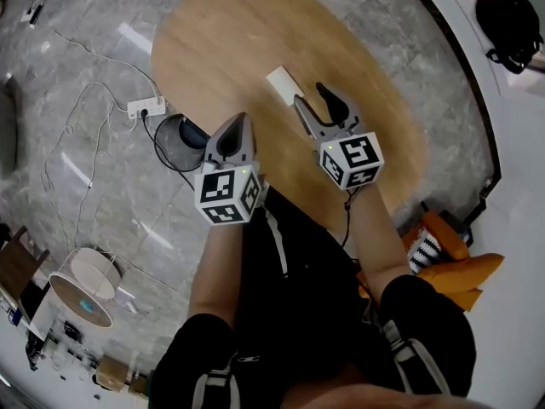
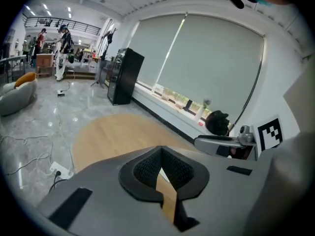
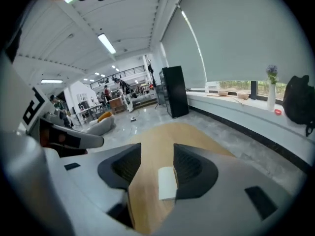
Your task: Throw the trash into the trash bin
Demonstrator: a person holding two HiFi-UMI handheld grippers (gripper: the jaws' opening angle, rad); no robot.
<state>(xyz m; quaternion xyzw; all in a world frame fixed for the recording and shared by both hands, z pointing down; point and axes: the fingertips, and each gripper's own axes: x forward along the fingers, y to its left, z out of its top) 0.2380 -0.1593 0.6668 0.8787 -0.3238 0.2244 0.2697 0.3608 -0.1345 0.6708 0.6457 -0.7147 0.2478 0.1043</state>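
A flat white piece of trash (image 1: 284, 83) lies on the oval wooden table (image 1: 221, 32). My right gripper (image 1: 312, 95) hovers just short of it, jaws open, with nothing between them. In the right gripper view the white piece (image 3: 167, 182) shows through the gap of the right gripper (image 3: 157, 154), close to the right pad and not gripped. My left gripper (image 1: 238, 122) is over the table's near edge with its jaws shut and empty; its tips meet in the left gripper view (image 2: 160, 151). A dark round trash bin (image 1: 180, 141) stands on the floor left of it.
A white power strip (image 1: 145, 106) and loose cables lie on the grey floor beside the bin. A black backpack (image 1: 511, 15) sits on the window ledge. An orange bag (image 1: 456, 267) is at the person's right, a round white lamp (image 1: 81, 288) at the left.
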